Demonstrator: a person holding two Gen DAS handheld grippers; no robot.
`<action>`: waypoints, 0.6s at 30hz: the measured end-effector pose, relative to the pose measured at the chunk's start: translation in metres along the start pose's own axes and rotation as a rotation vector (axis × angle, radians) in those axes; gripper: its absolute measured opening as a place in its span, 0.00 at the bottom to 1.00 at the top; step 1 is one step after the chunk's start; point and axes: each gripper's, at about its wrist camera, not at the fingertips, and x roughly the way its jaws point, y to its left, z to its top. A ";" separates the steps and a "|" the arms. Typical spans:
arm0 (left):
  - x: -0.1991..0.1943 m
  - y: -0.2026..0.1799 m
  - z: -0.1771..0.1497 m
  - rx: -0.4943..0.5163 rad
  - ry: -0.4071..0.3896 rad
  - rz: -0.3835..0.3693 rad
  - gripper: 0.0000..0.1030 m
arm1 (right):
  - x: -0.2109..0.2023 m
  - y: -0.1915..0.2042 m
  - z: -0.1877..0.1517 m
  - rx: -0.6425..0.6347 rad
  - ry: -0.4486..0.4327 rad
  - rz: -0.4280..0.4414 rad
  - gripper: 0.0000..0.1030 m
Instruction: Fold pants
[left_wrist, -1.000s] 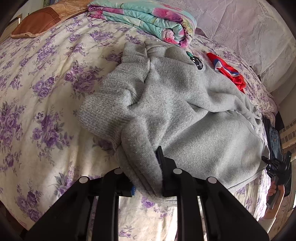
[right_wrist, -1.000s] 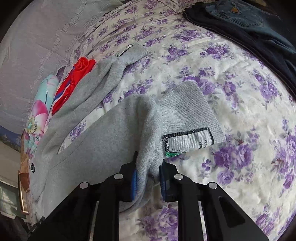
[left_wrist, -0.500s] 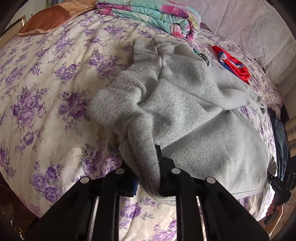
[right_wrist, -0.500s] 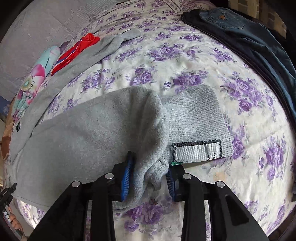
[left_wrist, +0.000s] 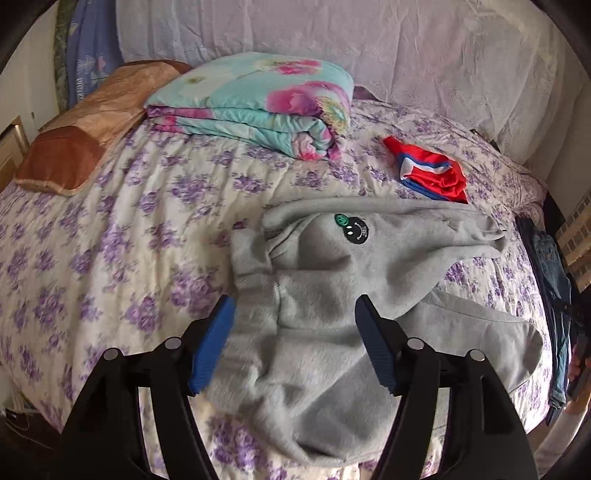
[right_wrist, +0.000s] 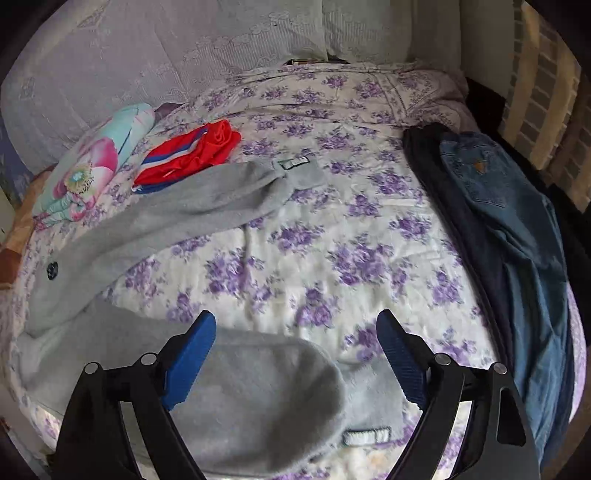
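The grey pants (left_wrist: 332, 295) lie on the bed (left_wrist: 110, 240), waist end bunched at the near edge and two legs (right_wrist: 207, 199) spread apart toward the red cloth (left_wrist: 428, 173). The left gripper (left_wrist: 291, 343) is wide open above the waist, holding nothing. The right gripper (right_wrist: 295, 362) is also wide open over one leg end, gripping nothing.

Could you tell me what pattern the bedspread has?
Purple flowers on cream bedspread, clearest in the right wrist view.

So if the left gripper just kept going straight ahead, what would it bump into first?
Most likely the gray pants. The left gripper is open, and the bunched waist part lies right between and ahead of its fingers. Depth is hard to judge in this fisheye view.
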 end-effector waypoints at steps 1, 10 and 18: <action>0.023 -0.004 0.016 0.028 0.046 -0.014 0.64 | 0.019 0.005 0.021 0.033 0.023 0.030 0.86; 0.164 -0.012 0.052 0.071 0.304 0.066 0.42 | 0.202 0.005 0.128 0.195 0.245 0.038 0.53; 0.155 -0.025 0.043 0.128 0.245 0.122 0.38 | 0.162 -0.001 0.121 0.225 0.144 0.129 0.11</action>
